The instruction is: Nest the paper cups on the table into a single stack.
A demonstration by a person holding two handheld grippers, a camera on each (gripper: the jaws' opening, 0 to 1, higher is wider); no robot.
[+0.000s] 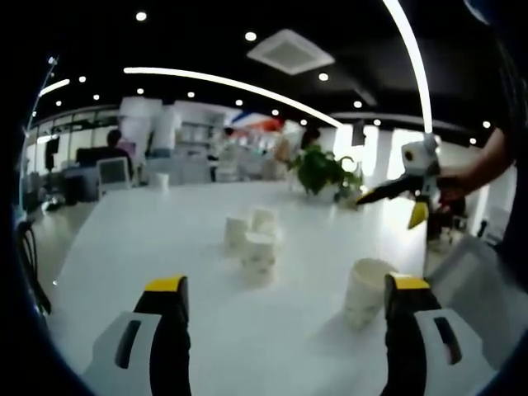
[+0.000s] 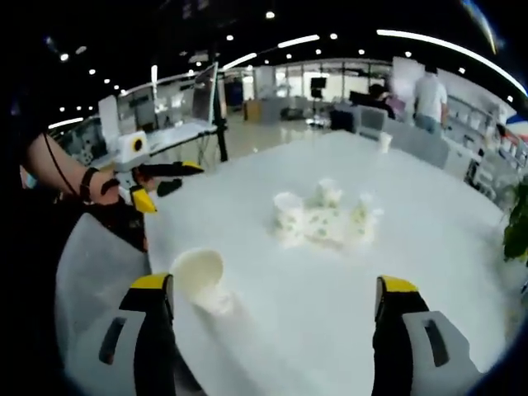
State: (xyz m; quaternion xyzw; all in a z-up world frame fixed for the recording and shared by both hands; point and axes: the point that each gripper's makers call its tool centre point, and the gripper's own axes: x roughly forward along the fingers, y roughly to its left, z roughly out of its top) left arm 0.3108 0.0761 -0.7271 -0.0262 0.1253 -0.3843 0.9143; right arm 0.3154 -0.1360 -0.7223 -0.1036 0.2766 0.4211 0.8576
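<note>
Standing just inside spread right gripper [image 2: 275, 301] left jaw: near paper cup [image 2: 203, 280]; left gripper [image 1: 283, 297] spread too.

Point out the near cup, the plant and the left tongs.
near cup [image 1: 365, 290], left gripper view, side wall
plant [image 1: 320, 169], left gripper view, leaves
left tongs [image 2: 167, 183], right gripper view, between the tips

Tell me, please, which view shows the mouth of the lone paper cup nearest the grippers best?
The right gripper view: the lone cup tilts toward the camera, so its open mouth shows. In the left gripper view the same cup appears mostly side-on, with only its rim visible.
</note>
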